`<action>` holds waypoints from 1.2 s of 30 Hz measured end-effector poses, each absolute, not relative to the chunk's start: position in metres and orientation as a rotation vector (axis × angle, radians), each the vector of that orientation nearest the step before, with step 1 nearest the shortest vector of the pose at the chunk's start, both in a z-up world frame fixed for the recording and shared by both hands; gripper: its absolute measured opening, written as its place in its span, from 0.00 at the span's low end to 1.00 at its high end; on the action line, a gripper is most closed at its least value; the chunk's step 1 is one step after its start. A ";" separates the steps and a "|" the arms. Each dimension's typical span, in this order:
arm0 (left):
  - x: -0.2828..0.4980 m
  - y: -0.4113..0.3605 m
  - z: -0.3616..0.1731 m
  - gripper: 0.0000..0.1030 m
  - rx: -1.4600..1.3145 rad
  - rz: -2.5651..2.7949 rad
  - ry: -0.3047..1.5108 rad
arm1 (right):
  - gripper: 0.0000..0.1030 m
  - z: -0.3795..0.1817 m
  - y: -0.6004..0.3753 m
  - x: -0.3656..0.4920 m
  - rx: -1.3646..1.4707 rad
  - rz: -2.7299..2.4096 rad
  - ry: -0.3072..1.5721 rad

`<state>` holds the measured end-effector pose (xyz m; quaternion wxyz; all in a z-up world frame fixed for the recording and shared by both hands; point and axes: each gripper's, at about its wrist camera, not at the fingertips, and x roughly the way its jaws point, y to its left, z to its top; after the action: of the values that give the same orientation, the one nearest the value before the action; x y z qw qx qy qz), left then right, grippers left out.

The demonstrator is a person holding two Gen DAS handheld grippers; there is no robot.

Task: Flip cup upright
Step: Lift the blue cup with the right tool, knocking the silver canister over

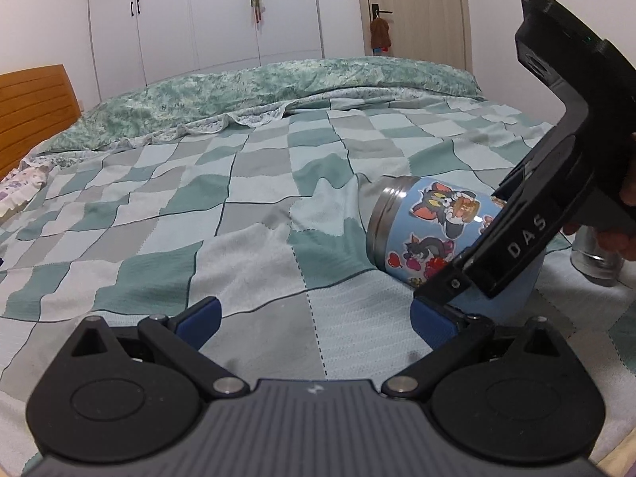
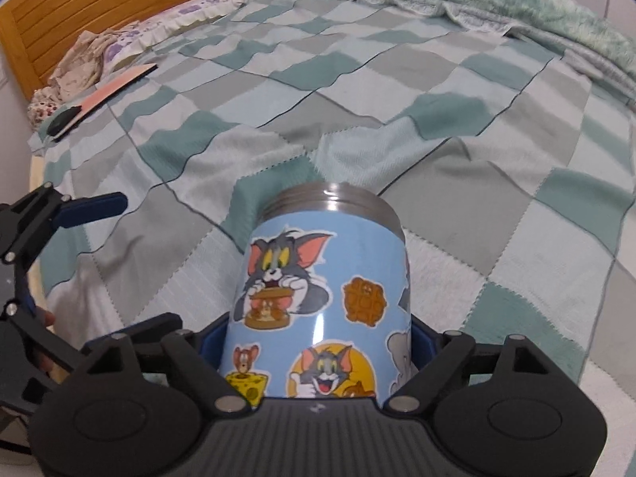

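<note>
A light blue cup (image 2: 322, 298) with cartoon cat-and-mouse stickers and a steel threaded rim lies on its side on the checked bedspread (image 2: 497, 183). My right gripper (image 2: 318, 349) is shut on the cup's body, its blue pads against both sides, the rim pointing away. In the left wrist view the cup (image 1: 429, 226) lies at the right, partly hidden by the right gripper's black body (image 1: 516, 238). My left gripper (image 1: 314, 318) is open and empty, low over the bedspread, left of the cup; it also shows in the right wrist view (image 2: 91, 206).
A green fluffy blanket (image 1: 278, 87) runs along the far side of the bed. A wooden headboard (image 2: 99, 8), pillows, a flat pink-and-black object (image 2: 103, 99) lie at the far left. A steel object (image 1: 596, 254) stands behind the right gripper.
</note>
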<state>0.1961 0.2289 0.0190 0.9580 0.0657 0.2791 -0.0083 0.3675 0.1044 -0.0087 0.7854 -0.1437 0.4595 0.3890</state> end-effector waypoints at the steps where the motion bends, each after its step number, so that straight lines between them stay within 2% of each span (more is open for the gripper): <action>1: 0.195 0.229 0.019 1.00 0.136 -0.015 0.569 | 0.83 -0.009 0.104 0.370 -0.305 0.850 1.000; 9: 0.189 0.224 0.026 1.00 0.124 -0.008 0.566 | 0.82 -0.008 0.091 0.396 -0.199 0.923 1.130; 16: 0.173 0.211 0.039 1.00 0.123 -0.001 0.546 | 0.82 -0.001 0.079 0.385 -0.174 0.950 1.122; 29: 0.096 0.157 0.083 1.00 0.142 -0.050 0.460 | 0.82 0.056 0.003 0.287 -0.054 0.904 0.990; 36: 0.060 0.109 0.084 1.00 0.126 -0.138 0.427 | 0.82 0.054 -0.069 0.235 0.039 0.766 0.979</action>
<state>0.0603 0.1085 0.0845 0.9730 0.0625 0.2114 -0.0686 0.2346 -0.0693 0.0538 0.8129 0.0183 0.4585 0.3586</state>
